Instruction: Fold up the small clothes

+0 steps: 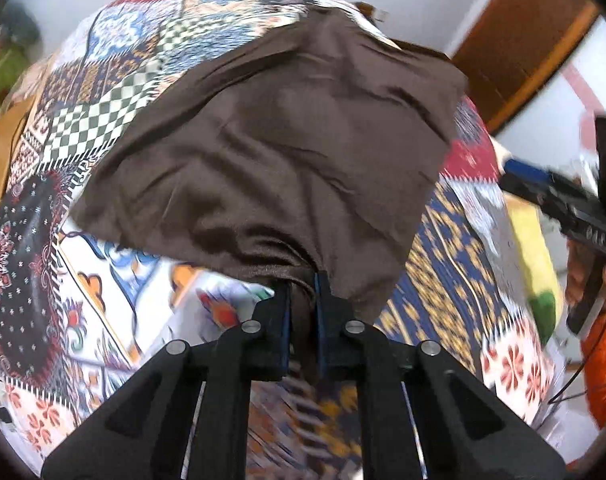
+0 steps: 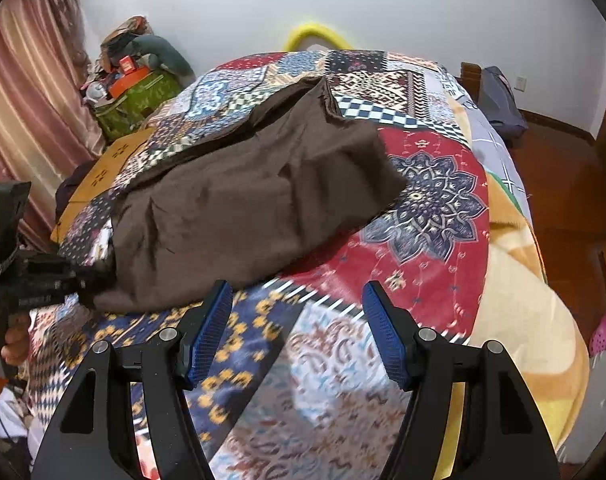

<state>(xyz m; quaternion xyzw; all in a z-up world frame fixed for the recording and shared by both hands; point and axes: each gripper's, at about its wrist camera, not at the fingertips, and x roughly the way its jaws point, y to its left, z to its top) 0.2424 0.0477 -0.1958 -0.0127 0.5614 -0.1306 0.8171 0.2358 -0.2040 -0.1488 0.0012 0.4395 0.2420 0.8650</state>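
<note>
Nearest in the left wrist view, the left claw [image 1: 303, 304] is clenched on a bunched corner of the brown cloth [image 1: 271, 152] — the fabric is pinched between the two blue pads and hangs down a little behind them. From this pinch the cloth fans out away from the camera, w/ soft wrinkles, and lies over the patchwork bedspread [image 1: 103, 120] of the bed. The near edge of the cloth is lifted off the bedspread; the far part rests on it.

In the right wrist view the right claw [image 2: 297, 320] is released, its fingers wide apart w/ nothing between them, and it hovers above the bedspread [image 2: 423, 240], just beside the near edge of the cloth [image 2: 243, 208]. The cloth is here a puffed, partly doubled shape, approx. in the middle of the bed, one flap turned over toward the far side. At the left edge the other claw [image 2: 87, 280] grips the cloth's corner.

Farther back — an orange-brown paper bag [image 2: 103, 172] lies on the bed's left side, touching the bedspread's edge. Behind it stands a green box [image 2: 139, 96] w/ clutter on top, next to a pink curtain [image 2: 27, 92]. A yellow curved thing [image 2: 315, 34] shows behind the bed, by the white wall [image 2: 383, 4].
</note>
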